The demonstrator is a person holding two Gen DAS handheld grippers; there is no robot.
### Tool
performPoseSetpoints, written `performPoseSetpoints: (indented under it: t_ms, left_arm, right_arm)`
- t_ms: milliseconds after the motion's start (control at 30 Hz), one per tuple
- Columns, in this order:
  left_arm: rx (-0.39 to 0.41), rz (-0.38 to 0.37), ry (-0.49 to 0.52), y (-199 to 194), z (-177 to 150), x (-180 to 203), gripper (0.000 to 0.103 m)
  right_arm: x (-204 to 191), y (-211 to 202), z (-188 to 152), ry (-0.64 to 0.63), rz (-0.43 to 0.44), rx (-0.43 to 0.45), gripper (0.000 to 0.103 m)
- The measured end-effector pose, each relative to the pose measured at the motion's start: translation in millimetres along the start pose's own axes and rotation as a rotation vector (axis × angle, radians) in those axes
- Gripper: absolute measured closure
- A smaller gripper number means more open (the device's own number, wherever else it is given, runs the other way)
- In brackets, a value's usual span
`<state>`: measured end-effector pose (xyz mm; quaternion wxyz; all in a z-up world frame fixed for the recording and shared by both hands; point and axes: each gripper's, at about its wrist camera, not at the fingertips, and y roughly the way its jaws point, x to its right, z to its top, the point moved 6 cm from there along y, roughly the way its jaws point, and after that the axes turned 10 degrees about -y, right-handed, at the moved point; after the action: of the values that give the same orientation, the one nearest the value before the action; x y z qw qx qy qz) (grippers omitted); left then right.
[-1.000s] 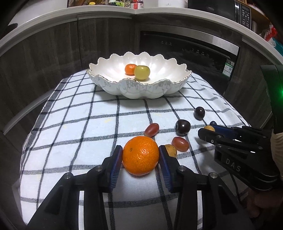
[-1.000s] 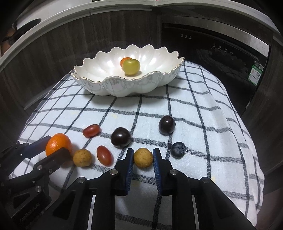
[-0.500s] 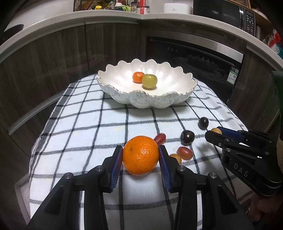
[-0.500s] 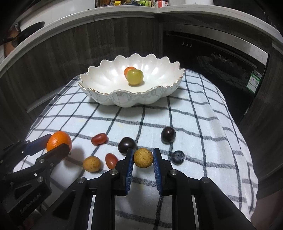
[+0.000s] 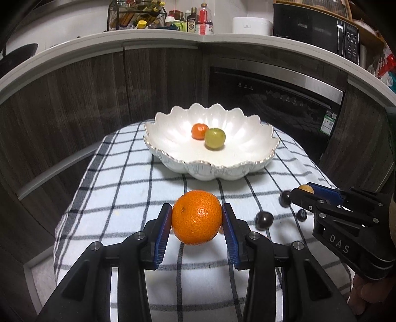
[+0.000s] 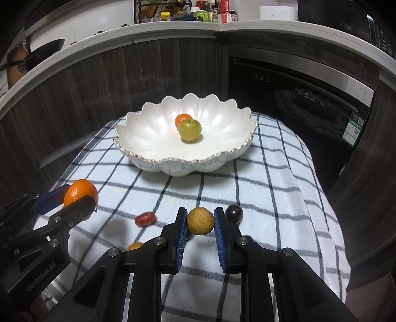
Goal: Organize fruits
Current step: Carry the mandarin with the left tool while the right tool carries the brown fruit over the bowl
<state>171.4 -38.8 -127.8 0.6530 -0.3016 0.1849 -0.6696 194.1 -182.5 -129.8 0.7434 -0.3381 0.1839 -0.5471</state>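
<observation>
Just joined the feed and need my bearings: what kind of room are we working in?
Most likely a home kitchen: a curved countertop carrying sauce bottles, a microwave up right, and a built-in oven set among dark wood cabinets.

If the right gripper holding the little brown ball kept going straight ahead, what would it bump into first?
Probably the checked cloth just short of the white scalloped bowl, since the right gripper tilts downward. Depth is hard to judge; it might reach the bowl's near wall instead.

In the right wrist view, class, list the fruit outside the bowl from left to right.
Mandarin → red grape tomato → tan round fruit held in the right gripper → dark grape.
</observation>
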Motion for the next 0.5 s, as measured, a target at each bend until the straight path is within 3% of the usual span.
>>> performPoseSetpoints:
  t_ms: [500]
  left_arm:
    - [0.070, 0.010, 0.009, 8.6, 51.9, -0.1, 0.063]
  right_arm:
    - [5.4, 1.1, 42.8, 0.000, -0.015, 0.061, 0.080]
